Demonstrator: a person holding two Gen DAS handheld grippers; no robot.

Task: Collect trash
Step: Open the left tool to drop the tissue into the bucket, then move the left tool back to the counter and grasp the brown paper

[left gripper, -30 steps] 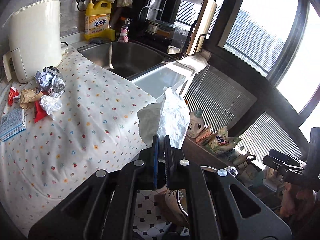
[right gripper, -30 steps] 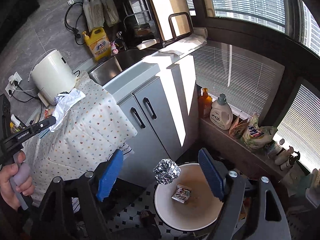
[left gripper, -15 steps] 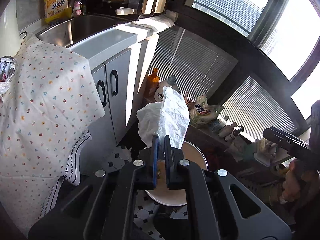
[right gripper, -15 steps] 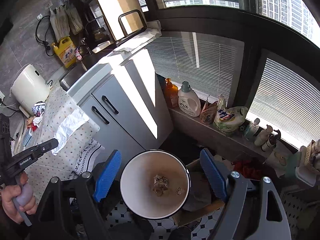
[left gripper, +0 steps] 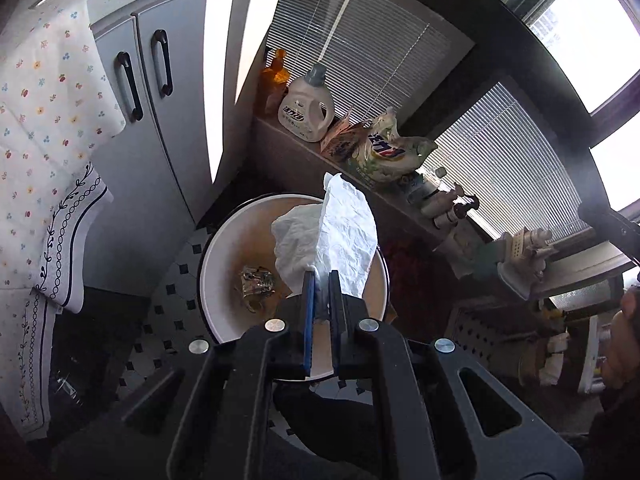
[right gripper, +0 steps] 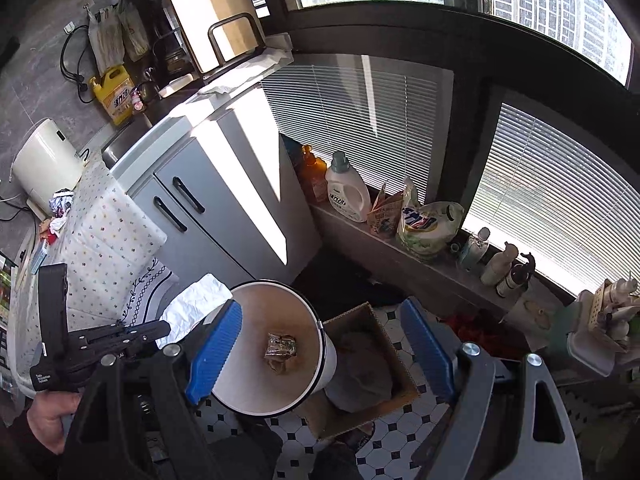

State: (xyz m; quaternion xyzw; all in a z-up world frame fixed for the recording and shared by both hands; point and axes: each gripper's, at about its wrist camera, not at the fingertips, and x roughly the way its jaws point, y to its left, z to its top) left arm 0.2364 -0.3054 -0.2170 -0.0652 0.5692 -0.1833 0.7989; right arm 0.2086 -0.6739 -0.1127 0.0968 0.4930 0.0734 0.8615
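My left gripper (left gripper: 320, 276) is shut on a crumpled white paper (left gripper: 336, 232) and holds it above the white round bin (left gripper: 216, 248) on the floor. Foil scraps (left gripper: 258, 282) lie at the bin's bottom. In the right wrist view my right gripper (right gripper: 320, 344) is open and empty above the same bin (right gripper: 280, 292), with the foil (right gripper: 282, 348) inside. The left gripper (right gripper: 120, 336) and its paper (right gripper: 192, 308) show at the bin's left rim. More trash (right gripper: 60, 204) lies on the flowered cloth on the counter.
Grey cabinet doors (left gripper: 148, 92) stand left of the bin. A cardboard box (right gripper: 368, 364) sits right of it. Detergent bottles (right gripper: 346, 192) and bags line the sill under the blinds. A white kettle (right gripper: 44, 164) and a yellow jug (right gripper: 114, 96) stand on the counter.
My left gripper has carried the white paper from the counter down over the bin. The foil ball has dropped from my open right gripper into the bin.
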